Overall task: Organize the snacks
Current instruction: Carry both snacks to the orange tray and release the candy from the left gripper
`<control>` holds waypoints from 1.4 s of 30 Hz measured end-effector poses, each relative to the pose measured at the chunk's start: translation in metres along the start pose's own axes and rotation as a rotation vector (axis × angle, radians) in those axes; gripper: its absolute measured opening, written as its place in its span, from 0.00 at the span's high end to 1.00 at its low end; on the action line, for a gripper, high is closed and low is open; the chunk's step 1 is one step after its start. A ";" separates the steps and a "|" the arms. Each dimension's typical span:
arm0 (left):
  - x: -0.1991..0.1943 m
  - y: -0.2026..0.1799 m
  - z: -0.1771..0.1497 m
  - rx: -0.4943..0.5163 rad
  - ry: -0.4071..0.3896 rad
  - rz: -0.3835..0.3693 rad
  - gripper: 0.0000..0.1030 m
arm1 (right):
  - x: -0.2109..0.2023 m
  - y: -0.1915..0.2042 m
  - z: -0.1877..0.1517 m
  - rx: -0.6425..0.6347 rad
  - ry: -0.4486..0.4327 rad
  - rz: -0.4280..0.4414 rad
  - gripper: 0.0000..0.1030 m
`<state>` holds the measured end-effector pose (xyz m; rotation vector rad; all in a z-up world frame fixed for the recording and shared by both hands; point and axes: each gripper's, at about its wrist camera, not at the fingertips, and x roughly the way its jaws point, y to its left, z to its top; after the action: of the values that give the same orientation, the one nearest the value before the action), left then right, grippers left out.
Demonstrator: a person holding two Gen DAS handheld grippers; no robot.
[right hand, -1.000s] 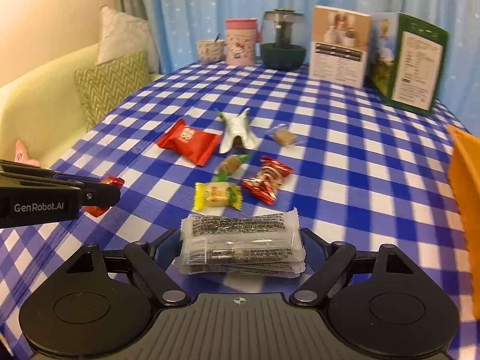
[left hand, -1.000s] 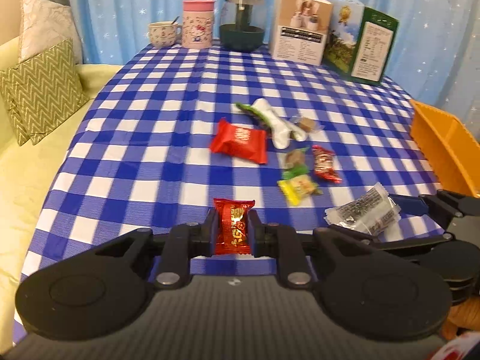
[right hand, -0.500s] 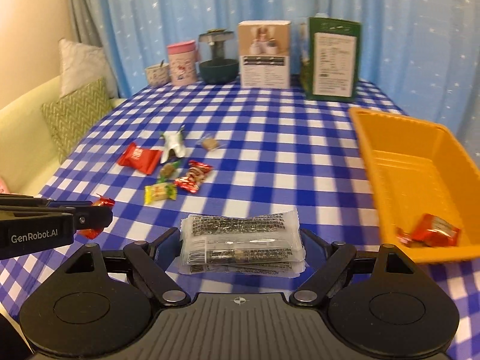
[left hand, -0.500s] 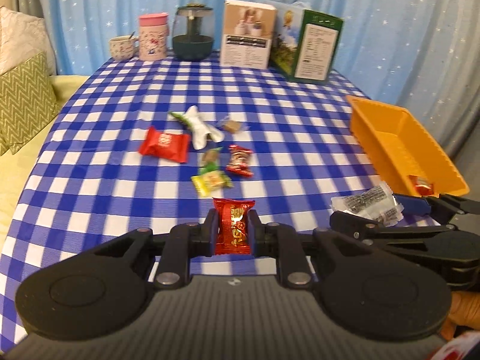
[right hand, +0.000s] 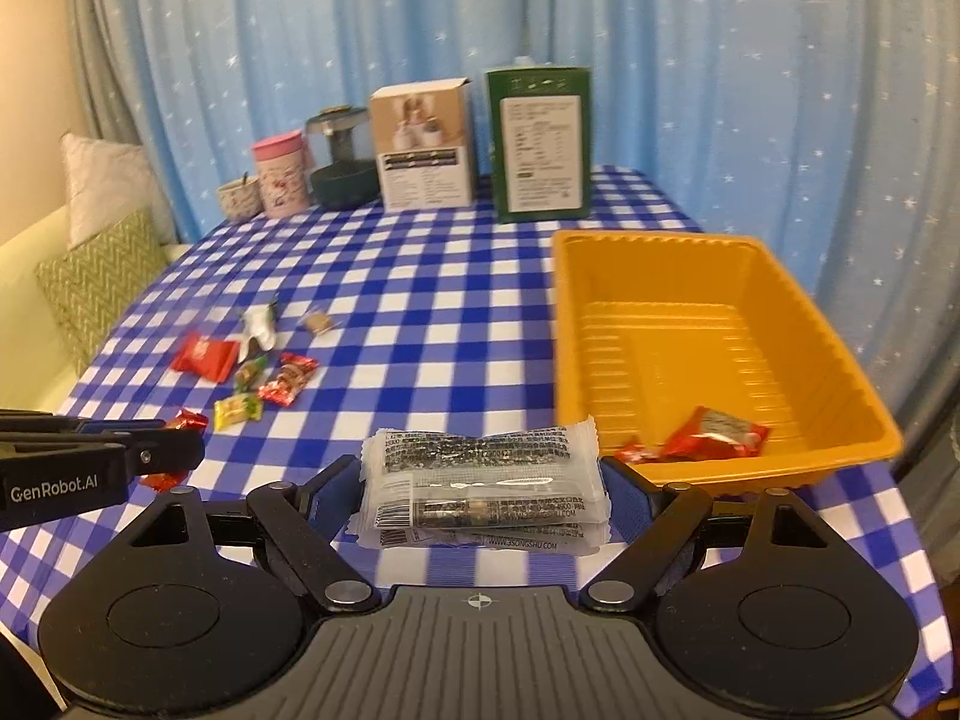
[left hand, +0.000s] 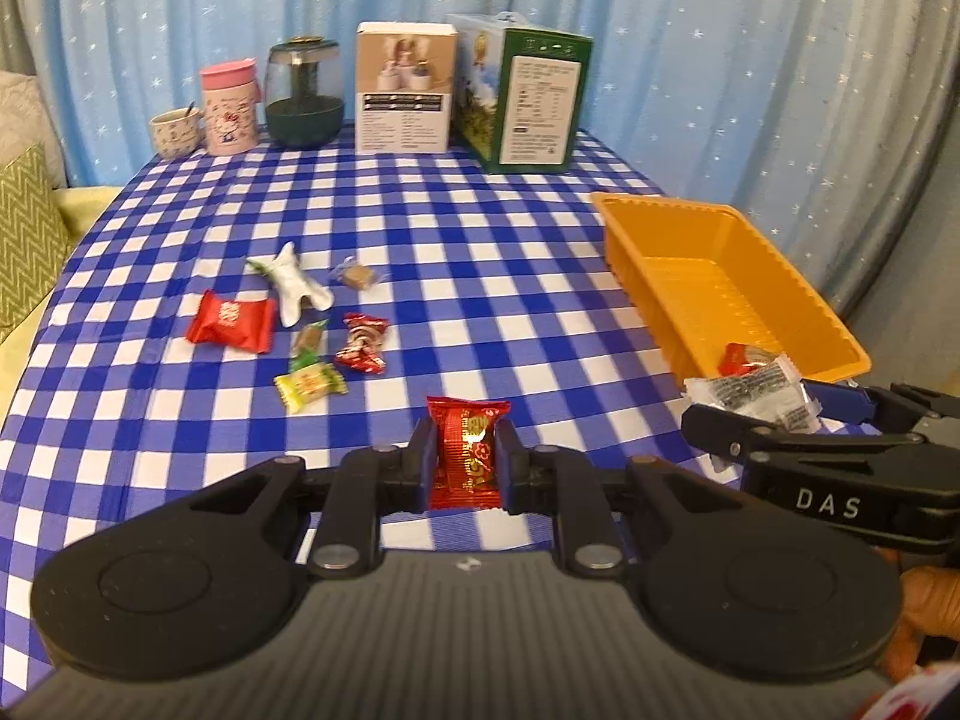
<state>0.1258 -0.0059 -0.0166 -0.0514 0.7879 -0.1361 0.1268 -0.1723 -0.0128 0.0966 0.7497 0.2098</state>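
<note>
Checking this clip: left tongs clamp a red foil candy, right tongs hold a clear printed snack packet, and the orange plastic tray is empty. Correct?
Not quite. The orange plastic tray is not empty: the right wrist view shows a red wrapped snack lying in its near corner. The rest holds: left tongs clamp the red foil candy, right tongs hold the clear printed snack packet.

- Blue-and-white checked tabletop (right hand: pixel 456 324) lies bare across the frame's middle, between the loose wrapped sweets (right hand: pixel 252 369) at left and the orange plastic tray (right hand: pixel 708 252) at right.
- Tray floor is mostly free; one red wrapped snack (right hand: pixel 714 435) lies at its near edge.
- Boxes and jars (right hand: pixel 420 150) line the far edge.
</note>
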 end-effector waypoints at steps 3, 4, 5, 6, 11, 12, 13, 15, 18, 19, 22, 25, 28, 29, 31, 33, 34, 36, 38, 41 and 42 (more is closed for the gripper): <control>-0.001 -0.009 0.003 0.012 -0.004 -0.007 0.83 | -0.007 -0.007 0.001 0.013 -0.013 -0.013 0.19; -0.002 -0.012 0.004 0.015 -0.006 -0.009 0.83 | -0.010 -0.010 0.001 0.017 -0.015 -0.016 0.19; -0.002 -0.015 0.005 0.018 -0.008 -0.012 0.83 | -0.011 -0.012 0.001 0.021 -0.018 -0.019 0.19; -0.002 -0.018 0.006 0.022 -0.009 -0.014 0.83 | -0.013 -0.015 0.002 0.024 -0.021 -0.021 0.19; -0.002 -0.030 0.011 0.042 -0.013 -0.024 0.83 | -0.018 -0.024 0.004 0.042 -0.032 -0.031 0.19; -0.002 -0.033 0.012 0.046 -0.013 -0.026 0.83 | -0.020 -0.025 0.004 0.045 -0.034 -0.034 0.19; -0.002 -0.035 0.013 0.048 -0.014 -0.028 0.83 | -0.020 -0.027 0.005 0.047 -0.036 -0.037 0.19; 0.000 -0.040 0.016 0.054 -0.016 -0.034 0.83 | -0.022 -0.032 0.006 0.052 -0.039 -0.042 0.19; 0.003 -0.049 0.020 0.064 -0.018 -0.045 0.83 | -0.024 -0.040 0.007 0.058 -0.044 -0.055 0.19; 0.004 -0.052 0.021 0.068 -0.019 -0.050 0.83 | -0.025 -0.043 0.008 0.062 -0.047 -0.058 0.19; 0.008 -0.062 0.025 0.081 -0.019 -0.066 0.83 | -0.027 -0.055 0.010 0.078 -0.054 -0.079 0.19; 0.015 -0.075 0.028 0.098 -0.018 -0.085 0.83 | -0.029 -0.071 0.012 0.096 -0.060 -0.103 0.19; 0.021 -0.088 0.033 0.116 -0.018 -0.101 0.83 | -0.031 -0.087 0.014 0.113 -0.066 -0.126 0.19; 0.024 -0.092 0.034 0.121 -0.018 -0.107 0.83 | -0.032 -0.093 0.016 0.118 -0.068 -0.135 0.19; 0.029 -0.101 0.037 0.131 -0.018 -0.117 0.83 | -0.032 -0.102 0.018 0.123 -0.071 -0.148 0.19; 0.035 -0.108 0.041 0.139 -0.018 -0.127 0.83 | -0.031 -0.110 0.021 0.128 -0.071 -0.156 0.19; 0.038 -0.112 0.043 0.145 -0.016 -0.130 0.83 | -0.031 -0.114 0.023 0.131 -0.072 -0.158 0.19; 0.045 -0.120 0.047 0.156 -0.016 -0.139 0.83 | -0.029 -0.121 0.027 0.136 -0.073 -0.161 0.19; 0.052 -0.127 0.051 0.168 -0.014 -0.147 0.83 | -0.027 -0.129 0.030 0.144 -0.072 -0.165 0.19; 0.063 -0.137 0.056 0.187 -0.009 -0.158 0.83 | -0.022 -0.139 0.036 0.153 -0.070 -0.169 0.19; 0.067 -0.140 0.057 0.192 -0.008 -0.161 0.83 | -0.020 -0.143 0.038 0.158 -0.069 -0.169 0.19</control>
<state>0.1983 -0.1538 -0.0097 0.0669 0.7591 -0.3633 0.1608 -0.3168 0.0046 0.1890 0.7015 -0.0142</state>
